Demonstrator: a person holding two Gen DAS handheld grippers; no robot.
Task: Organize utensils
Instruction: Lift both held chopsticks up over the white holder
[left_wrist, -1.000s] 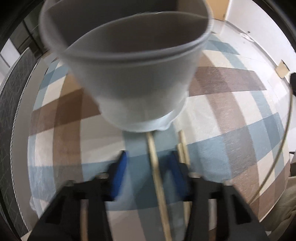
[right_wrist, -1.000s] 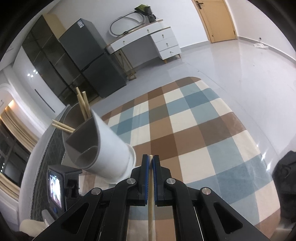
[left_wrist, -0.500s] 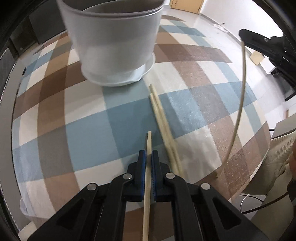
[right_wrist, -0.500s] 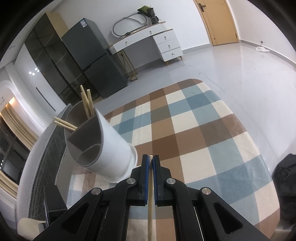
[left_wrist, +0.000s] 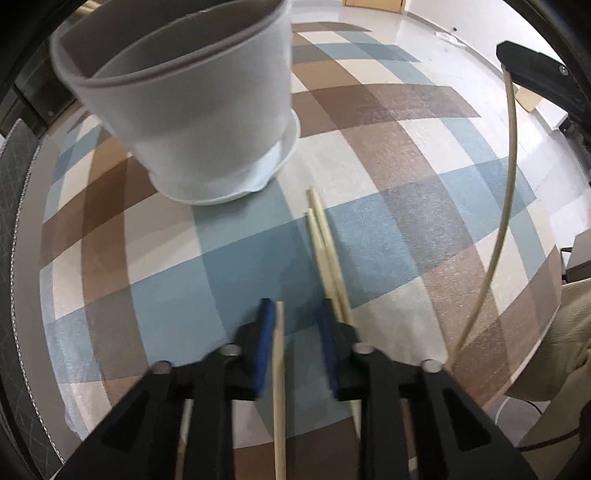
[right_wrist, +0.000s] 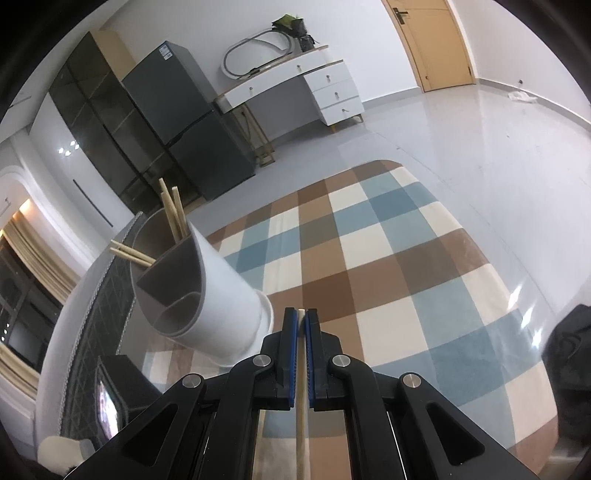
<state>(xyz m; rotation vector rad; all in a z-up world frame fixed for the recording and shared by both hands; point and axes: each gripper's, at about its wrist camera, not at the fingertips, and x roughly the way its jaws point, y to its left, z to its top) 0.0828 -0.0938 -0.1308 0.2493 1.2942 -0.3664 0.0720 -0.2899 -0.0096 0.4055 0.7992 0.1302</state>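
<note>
A white utensil holder (left_wrist: 207, 110) with grey dividers stands on the checked tablecloth (left_wrist: 406, 155); in the right wrist view the holder (right_wrist: 221, 295) has several chopsticks (right_wrist: 173, 214) in its far compartments. My left gripper (left_wrist: 295, 317) is open, a chopstick (left_wrist: 279, 387) lying against its left pad. Two chopsticks (left_wrist: 325, 251) lie on the cloth just right of it. My right gripper (right_wrist: 301, 321) is shut on one chopstick (right_wrist: 301, 406), held above the table to the holder's right; that chopstick also shows in the left wrist view (left_wrist: 506, 206).
The round table's edge (left_wrist: 554, 295) curves close on the right. A dark padded chair back (right_wrist: 107, 306) stands left of the table. A fridge (right_wrist: 184, 122), a white desk (right_wrist: 295, 81) and a door (right_wrist: 436, 40) stand across the room.
My left gripper was shut on a chopstick half a second ago and has opened; it also drew nearer to the holder. The right gripper has stayed shut on its chopstick, nearly still.
</note>
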